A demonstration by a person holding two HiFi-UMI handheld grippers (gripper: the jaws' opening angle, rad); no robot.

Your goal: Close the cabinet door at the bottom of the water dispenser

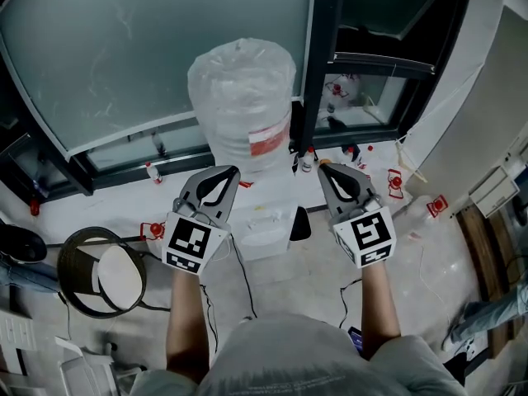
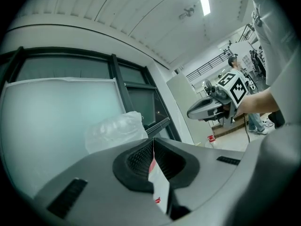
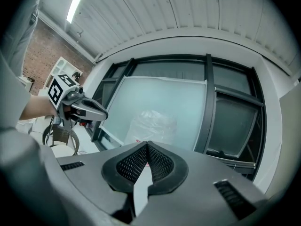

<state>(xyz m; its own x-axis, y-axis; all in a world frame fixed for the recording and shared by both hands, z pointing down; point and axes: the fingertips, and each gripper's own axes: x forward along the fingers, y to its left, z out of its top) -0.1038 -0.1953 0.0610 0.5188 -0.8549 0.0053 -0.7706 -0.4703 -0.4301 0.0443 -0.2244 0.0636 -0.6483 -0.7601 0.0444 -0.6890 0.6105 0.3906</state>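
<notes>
Dispenser point(image 1: 268, 231) carries a plastic-wrapped bottle point(image 1: 243, 97) on top; left gripper point(image 1: 224, 176) and right gripper point(image 1: 327, 173) hover just nearer, jaws pressed together, holding nothing.

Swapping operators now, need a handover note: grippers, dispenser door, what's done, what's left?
Left gripper: shut, empty, raised, pointing toward the bottle.
Right gripper: shut, empty, raised alongside.
Dispenser: by the window, wrapped bottle on top.
Door: can't be made out from these views; neither gripper touches the dispenser.
Done: nothing visible.
Left: reach down, push the door shut.
</notes>
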